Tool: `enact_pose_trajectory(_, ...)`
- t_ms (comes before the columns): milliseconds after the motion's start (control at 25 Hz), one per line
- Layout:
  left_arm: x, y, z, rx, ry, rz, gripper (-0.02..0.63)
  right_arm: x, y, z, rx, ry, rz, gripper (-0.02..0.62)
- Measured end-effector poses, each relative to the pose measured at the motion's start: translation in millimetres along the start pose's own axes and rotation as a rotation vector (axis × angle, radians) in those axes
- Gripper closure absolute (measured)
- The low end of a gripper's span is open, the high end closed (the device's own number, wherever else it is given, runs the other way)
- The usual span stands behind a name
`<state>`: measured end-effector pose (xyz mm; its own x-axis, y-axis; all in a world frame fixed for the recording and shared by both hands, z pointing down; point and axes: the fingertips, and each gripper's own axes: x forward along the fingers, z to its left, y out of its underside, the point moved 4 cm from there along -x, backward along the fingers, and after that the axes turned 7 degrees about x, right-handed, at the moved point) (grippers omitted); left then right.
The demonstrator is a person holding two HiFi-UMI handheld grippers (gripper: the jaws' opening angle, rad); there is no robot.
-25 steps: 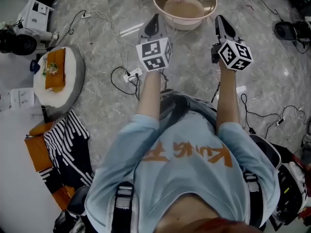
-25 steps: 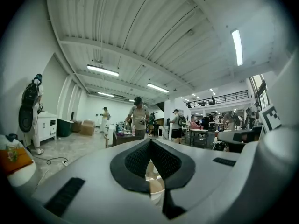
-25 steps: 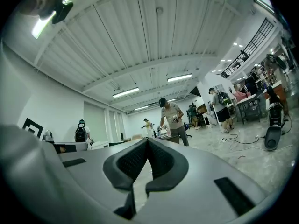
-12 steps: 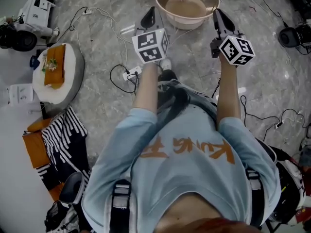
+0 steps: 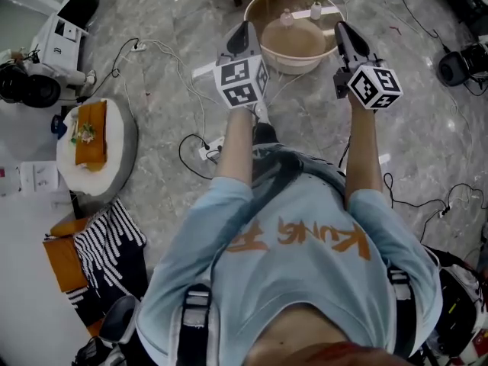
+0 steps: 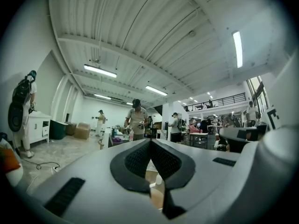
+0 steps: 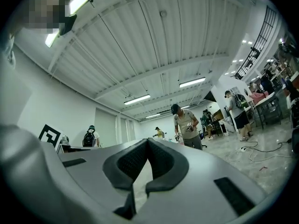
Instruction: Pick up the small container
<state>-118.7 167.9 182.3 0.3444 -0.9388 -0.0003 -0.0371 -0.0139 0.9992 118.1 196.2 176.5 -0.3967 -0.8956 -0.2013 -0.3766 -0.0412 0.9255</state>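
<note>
L gripper: jaws pressed together, nothing btwn them, held level by the left edge of the round table. On the table's far side stands the small container, beside a flower vase, well clear of both grippers. R gripper: jaws together, empty, at the table's right edge.

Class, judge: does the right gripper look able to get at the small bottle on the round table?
Likely yes, once opened: the right gripper is shut and empty, near the round table, and nothing stands between it and the small bottle.
</note>
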Motion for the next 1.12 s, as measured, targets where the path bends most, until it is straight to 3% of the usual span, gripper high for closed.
enact_pose_trajectory(240,90,21,31,-0.053,0.057,0.039,0.583,72,25,-40,0.024,0.055,0.020,0.583)
enact_pose_trajectory(520,211,49,67,-0.053,0.160,0.127,0.583,178,62,-86,0.041,0.138,0.083,0.583)
enact_pose_trajectory(840,336,91,112,-0.028,0.245,0.203,0.583,296,109,-124,-0.037,0.220,0.144,0.583)
enact_pose_trajectory(1120,390,124,114,-0.067,0.294,0.244,0.583,325,132,-161,-0.049,0.298,0.211,0.583)
